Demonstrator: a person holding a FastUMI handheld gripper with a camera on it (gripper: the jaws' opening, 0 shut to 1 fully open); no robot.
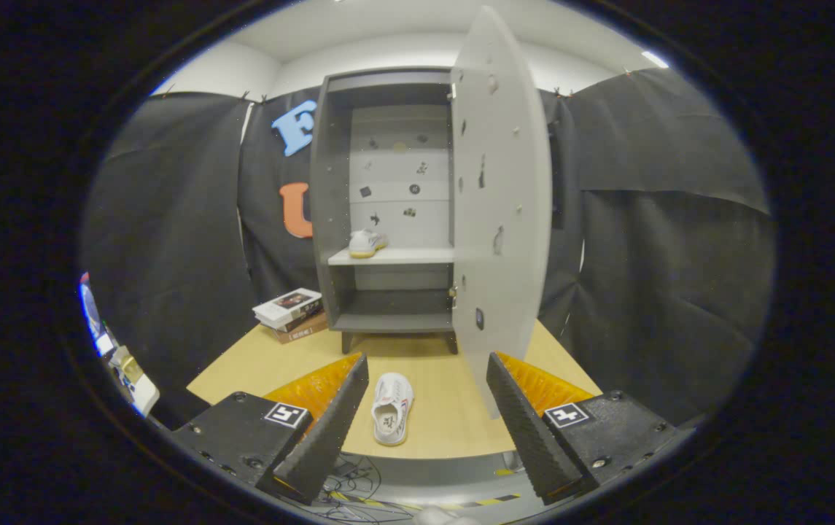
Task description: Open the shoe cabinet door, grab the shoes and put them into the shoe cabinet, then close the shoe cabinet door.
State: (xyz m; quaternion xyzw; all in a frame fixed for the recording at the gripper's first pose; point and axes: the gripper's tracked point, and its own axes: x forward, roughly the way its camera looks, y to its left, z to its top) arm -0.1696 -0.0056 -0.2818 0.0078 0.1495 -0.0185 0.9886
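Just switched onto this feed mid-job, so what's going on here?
A person's handheld gripper hangs open above the table, touching nothing. The shoe cabinet stands with its door swung open. One white shoe already sits on the middle shelf. The second shoe lies on the table between the fingers, not yet grabbed.

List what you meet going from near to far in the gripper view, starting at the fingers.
Open hand-held gripper, holding nothing → white sneaker lying on the light wooden table between its fingers → edge of the open grey cabinet door → stack of books beside the grey shoe cabinet → second white sneaker on the cabinet's middle shelf.
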